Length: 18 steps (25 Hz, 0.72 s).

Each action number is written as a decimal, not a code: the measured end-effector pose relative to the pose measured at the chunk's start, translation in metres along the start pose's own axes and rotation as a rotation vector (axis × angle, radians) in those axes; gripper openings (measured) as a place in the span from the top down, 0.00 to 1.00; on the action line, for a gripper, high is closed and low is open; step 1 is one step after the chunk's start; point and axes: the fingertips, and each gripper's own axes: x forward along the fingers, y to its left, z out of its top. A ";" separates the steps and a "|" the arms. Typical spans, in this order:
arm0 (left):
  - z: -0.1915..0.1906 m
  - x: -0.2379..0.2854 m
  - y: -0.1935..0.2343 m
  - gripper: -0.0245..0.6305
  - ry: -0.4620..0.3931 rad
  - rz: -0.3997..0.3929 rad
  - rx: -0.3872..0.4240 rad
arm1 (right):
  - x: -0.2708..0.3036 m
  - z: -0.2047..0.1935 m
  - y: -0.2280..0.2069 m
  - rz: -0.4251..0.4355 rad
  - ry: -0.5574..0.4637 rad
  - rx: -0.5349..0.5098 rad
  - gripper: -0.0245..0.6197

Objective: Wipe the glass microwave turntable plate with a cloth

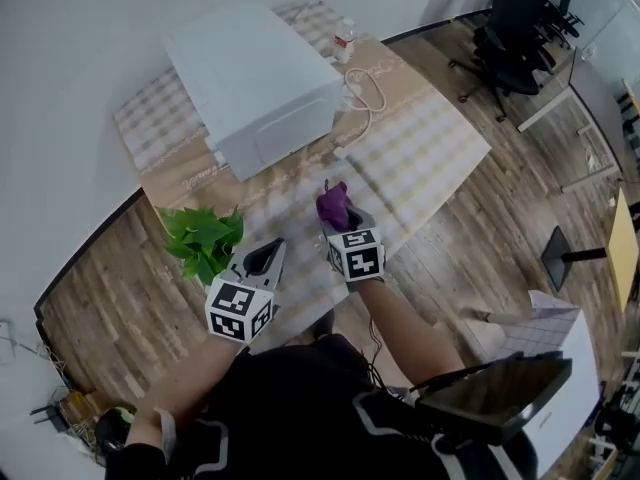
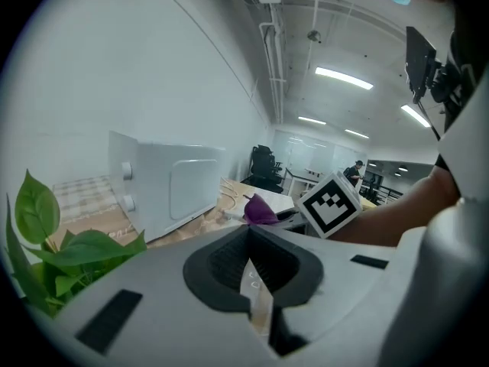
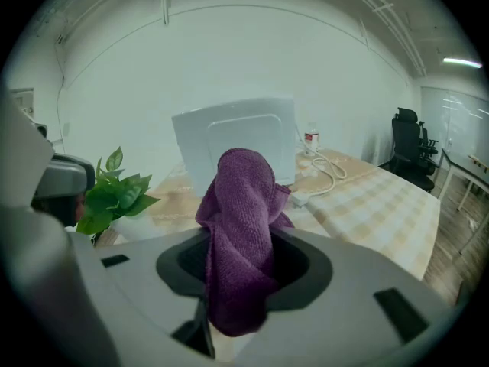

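Note:
My right gripper (image 1: 341, 226) is shut on a purple cloth (image 1: 334, 205), which stands up in a bunch out of the jaws (image 3: 238, 235). In the right gripper view the cloth (image 3: 243, 205) hides most of the jaw gap. Just to the left, my left gripper (image 1: 271, 252) is held above the table with its jaws closed together (image 2: 249, 232) and nothing in them. A white microwave (image 1: 262, 86) stands at the back of the table with its door shut. No glass turntable plate shows in any view.
A green leafy plant (image 1: 205, 238) sits just left of the left gripper. A small bottle (image 1: 345, 40) and a white cable (image 1: 367, 93) lie right of the microwave. The table carries a checked cloth (image 1: 430, 138). Office chairs (image 1: 515, 28) stand beyond it, far right.

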 end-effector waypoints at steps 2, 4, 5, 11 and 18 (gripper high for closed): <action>-0.004 0.005 0.001 0.96 -0.002 0.010 -0.009 | 0.016 -0.004 0.003 0.019 0.033 -0.013 0.70; -0.010 0.008 0.003 0.96 0.011 0.021 -0.009 | 0.032 -0.007 0.007 0.036 0.056 -0.031 0.70; -0.013 0.009 0.004 0.96 0.022 0.027 -0.006 | 0.039 -0.007 0.010 0.042 0.064 -0.038 0.70; -0.028 0.005 0.016 0.96 0.098 0.072 0.001 | 0.076 -0.008 0.025 0.047 0.104 -0.084 0.70; -0.031 0.001 0.016 0.96 0.108 0.072 -0.001 | 0.096 -0.024 0.031 0.052 0.185 -0.122 0.70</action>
